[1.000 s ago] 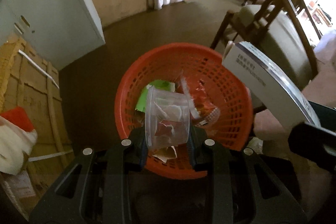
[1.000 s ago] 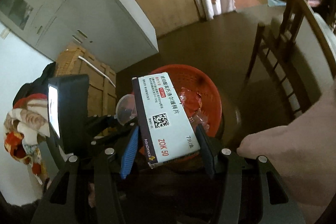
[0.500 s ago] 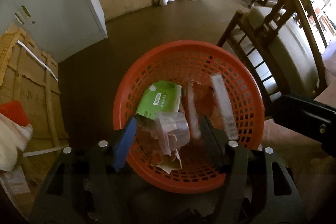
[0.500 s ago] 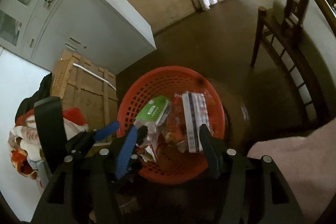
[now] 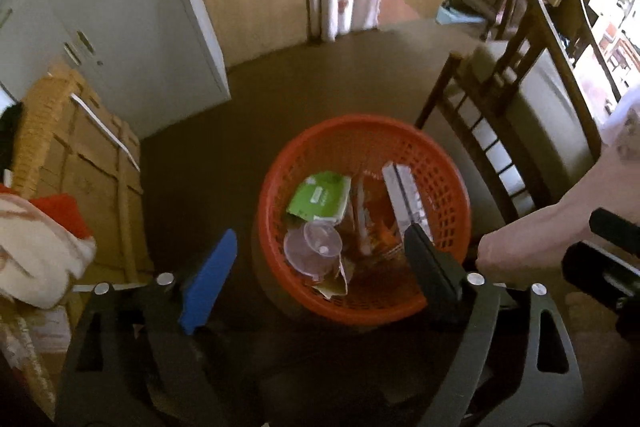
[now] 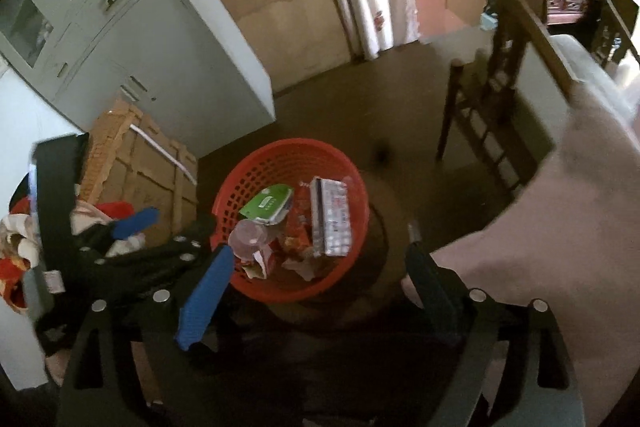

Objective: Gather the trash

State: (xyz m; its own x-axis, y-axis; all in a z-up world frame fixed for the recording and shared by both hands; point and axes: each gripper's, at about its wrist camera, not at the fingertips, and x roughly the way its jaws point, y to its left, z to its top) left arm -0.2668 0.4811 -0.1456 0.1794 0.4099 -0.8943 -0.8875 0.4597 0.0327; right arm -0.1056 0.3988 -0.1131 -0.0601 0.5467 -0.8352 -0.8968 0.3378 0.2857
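An orange mesh basket (image 5: 436, 163) stands on the dark floor; it also shows in the right wrist view (image 6: 248, 183). Inside lie a clear plastic cup (image 5: 314, 247), a green packet (image 5: 318, 199), a white medicine box (image 5: 406, 193) and red wrappers (image 5: 376, 227). The same cup (image 6: 248, 237), packet (image 6: 266, 205) and box (image 6: 334, 217) show in the right wrist view. My left gripper (image 5: 320, 259) is open and empty above the basket. My right gripper (image 6: 318, 267) is open and empty above it too. The left gripper also shows at the left of the right wrist view (image 6: 132, 223).
A cardboard box (image 5: 92, 183) with cloth (image 5: 36, 251) on it stands left of the basket. A white cabinet (image 5: 120, 7) is behind it. A wooden chair (image 5: 520, 115) stands right of the basket. A pink cloth surface (image 6: 560, 219) is at the right.
My left gripper let go of the plastic cup and my right gripper let go of the medicine box; both fell into the basket. Both grippers opened and rose away from the basket.
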